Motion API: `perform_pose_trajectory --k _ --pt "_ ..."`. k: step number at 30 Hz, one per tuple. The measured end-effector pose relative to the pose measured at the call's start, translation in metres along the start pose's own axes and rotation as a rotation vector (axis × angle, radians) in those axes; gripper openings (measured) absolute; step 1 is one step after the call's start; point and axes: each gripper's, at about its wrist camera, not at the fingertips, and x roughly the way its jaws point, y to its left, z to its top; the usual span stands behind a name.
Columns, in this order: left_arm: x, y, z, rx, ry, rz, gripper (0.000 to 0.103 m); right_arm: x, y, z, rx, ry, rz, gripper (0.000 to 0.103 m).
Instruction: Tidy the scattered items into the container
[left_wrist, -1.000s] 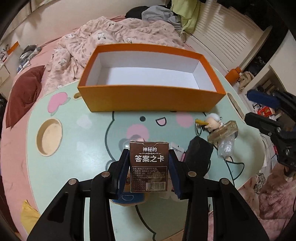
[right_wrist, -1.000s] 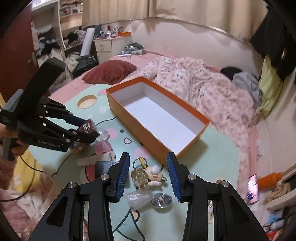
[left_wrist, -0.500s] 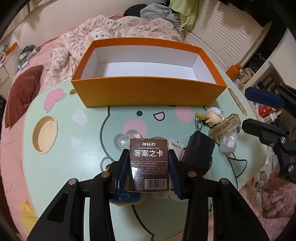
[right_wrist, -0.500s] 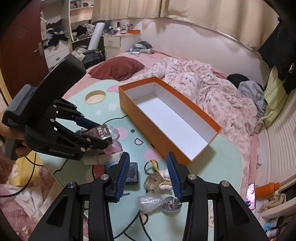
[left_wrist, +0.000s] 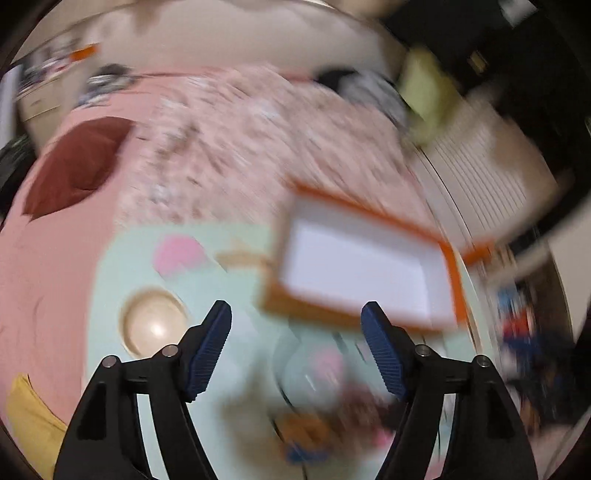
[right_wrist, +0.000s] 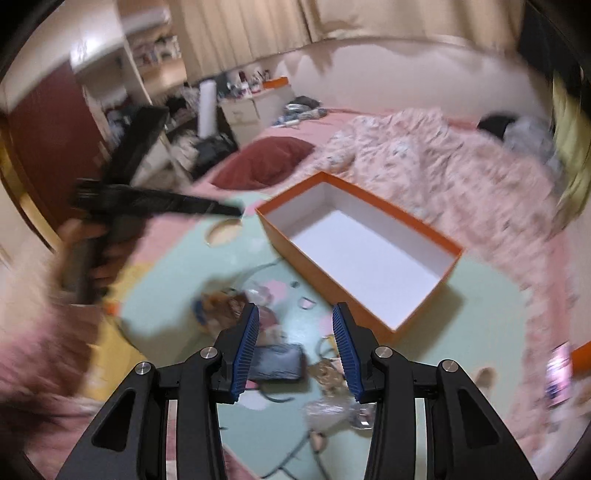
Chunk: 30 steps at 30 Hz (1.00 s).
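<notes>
While everything's blurry, the left gripper (left_wrist: 296, 345) is opening with nothing between its jaws, the right gripper (right_wrist: 294, 347) hangs parted and empty, and the orange box (right_wrist: 373, 254) sits empty on the table (right_wrist: 480, 295) with clutter (right_wrist: 277, 360) beside it.

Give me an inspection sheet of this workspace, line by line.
Surface: mint-green cartoon table, partly covered.
Job's things: open orange cardboard box with white inside, empty; black pouch and small blurred items lie beside it.
Clutter: crinkled clear plastic wrap.
Grippers: left hand-held gripper opening, nothing between its jaws; right hand-held gripper open, empty.
Cables: dark cable on the table.
Surroundings: pink floral duvet, maroon pillow.
</notes>
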Motion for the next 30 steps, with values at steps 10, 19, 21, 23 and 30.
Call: perform_pose_trajectory --k 10,19,21,23,30 --pt "0.086 0.057 0.035 -0.228 0.047 -0.029 0.073 0.007 -0.102 -0.015 0.386 -0.029 -0.017 0.04" --pt "0.068 0.04 0.009 -0.178 0.072 -0.044 0.071 0.049 -0.123 -0.007 0.404 0.058 -0.006 0.057" --pt "0.06 0.038 0.0 -0.168 0.068 -0.013 0.071 0.054 -0.12 -0.003 0.376 0.067 -0.031 0.06" --pt "0.053 0.039 -0.009 -0.162 0.056 0.006 0.071 0.059 -0.116 0.005 0.342 0.088 -0.06 0.062" --pt "0.053 0.062 -0.003 -0.247 0.01 0.031 0.071 0.082 -0.106 0.021 0.274 0.13 -0.069 0.063"
